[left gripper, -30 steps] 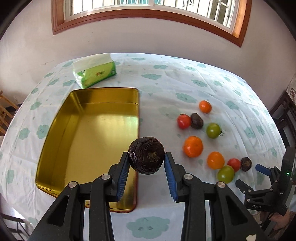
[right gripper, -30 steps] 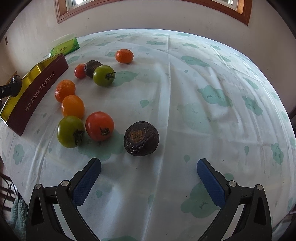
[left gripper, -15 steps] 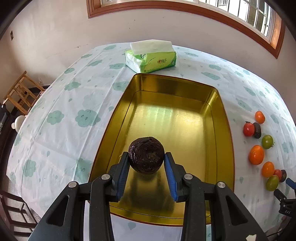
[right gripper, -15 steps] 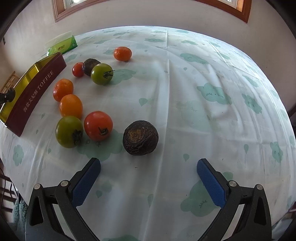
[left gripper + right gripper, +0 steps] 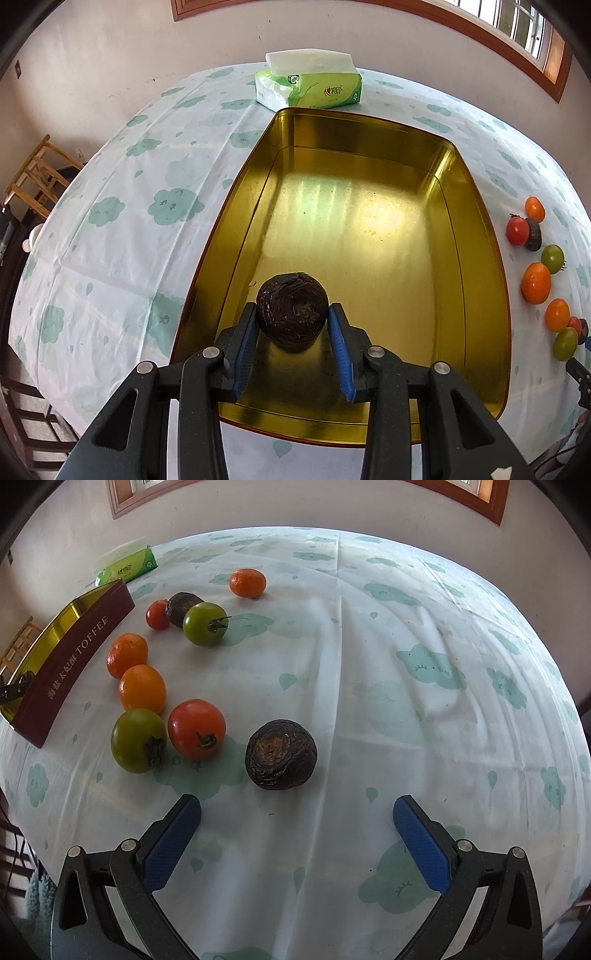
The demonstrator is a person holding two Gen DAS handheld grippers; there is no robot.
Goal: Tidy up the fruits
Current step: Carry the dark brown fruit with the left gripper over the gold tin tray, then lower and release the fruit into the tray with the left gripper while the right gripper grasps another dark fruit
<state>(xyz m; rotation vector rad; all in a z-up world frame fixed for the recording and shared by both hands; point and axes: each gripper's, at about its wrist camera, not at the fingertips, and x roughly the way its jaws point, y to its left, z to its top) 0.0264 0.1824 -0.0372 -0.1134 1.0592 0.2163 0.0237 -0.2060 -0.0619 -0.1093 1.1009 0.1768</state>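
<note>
My left gripper (image 5: pixel 292 325) is shut on a dark wrinkled fruit (image 5: pixel 291 308) and holds it over the near end of the gold tin tray (image 5: pixel 476 206), whose inside holds nothing else. My right gripper (image 5: pixel 297 825) is open above the cloth, just short of a second dark wrinkled fruit (image 5: pixel 280 754). Left of that fruit lie a red tomato (image 5: pixel 196 729), a green tomato (image 5: pixel 138 740), two oranges (image 5: pixel 142 688) and, farther back, another green tomato (image 5: pixel 205 624), a small red tomato (image 5: pixel 157 614), a dark fruit (image 5: pixel 181 607) and an orange (image 5: pixel 247 583).
A green tissue pack (image 5: pixel 310 83) sits just beyond the tray's far end. The tray's maroon side wall (image 5: pixel 74 664) stands left of the fruit group. The table carries a white cloth with green clouds (image 5: pixel 424 664). A wooden chair (image 5: pixel 37 173) stands off the left edge.
My left gripper has carried the dark fruit from the tray's right rim leftward and lower over the tray's near end. My right gripper has crept slightly closer to the dark fruit on the cloth.
</note>
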